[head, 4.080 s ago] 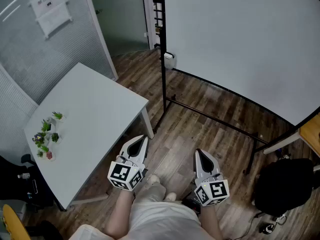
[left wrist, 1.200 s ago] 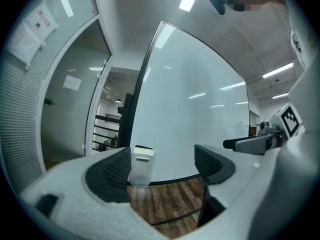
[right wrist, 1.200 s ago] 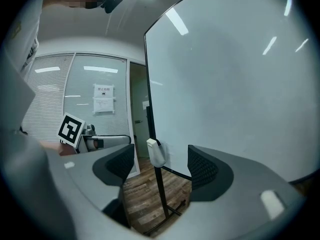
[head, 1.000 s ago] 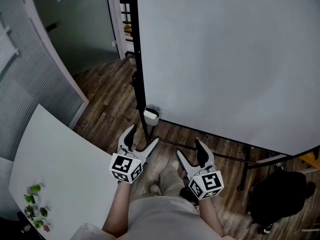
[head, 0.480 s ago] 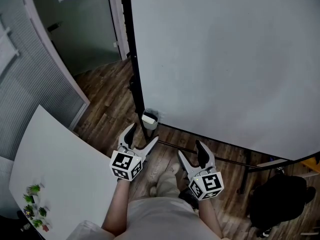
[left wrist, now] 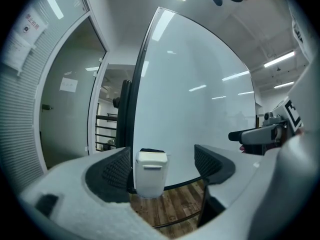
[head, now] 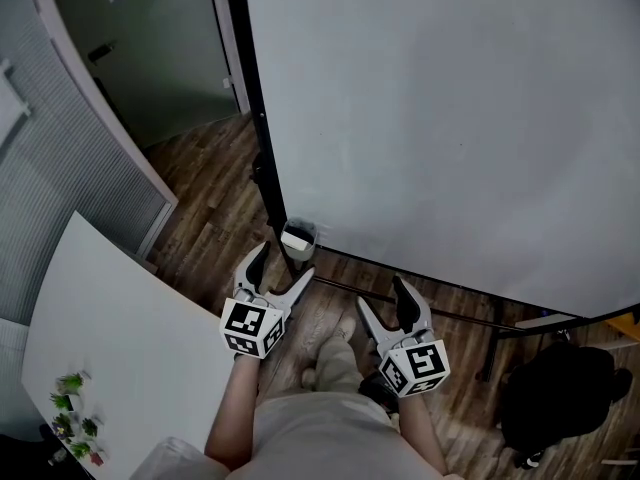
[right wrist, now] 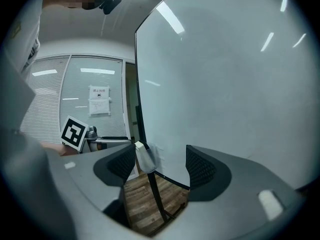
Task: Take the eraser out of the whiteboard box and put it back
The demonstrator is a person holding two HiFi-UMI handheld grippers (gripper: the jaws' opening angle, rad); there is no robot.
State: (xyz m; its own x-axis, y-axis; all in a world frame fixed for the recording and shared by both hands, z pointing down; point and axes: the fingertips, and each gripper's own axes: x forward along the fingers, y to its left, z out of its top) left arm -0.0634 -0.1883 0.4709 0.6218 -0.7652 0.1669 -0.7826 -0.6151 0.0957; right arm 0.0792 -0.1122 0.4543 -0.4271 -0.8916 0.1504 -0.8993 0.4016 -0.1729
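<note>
Beside the whiteboard box (head: 298,238), left gripper (head: 283,263) and right gripper (head: 382,298) hold jaws released, empty; eraser (left wrist: 151,151) sits inside, untaken.

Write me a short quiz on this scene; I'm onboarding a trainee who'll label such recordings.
1. True or false: the left claw is shut on the whiteboard box.
2. The box hangs at the whiteboard's: A top edge, B lower left corner, C centre?
3. Fill in: the right claw is ___, holding nothing.
Key: 1 false, it is open; 2 B; 3 open.
</note>
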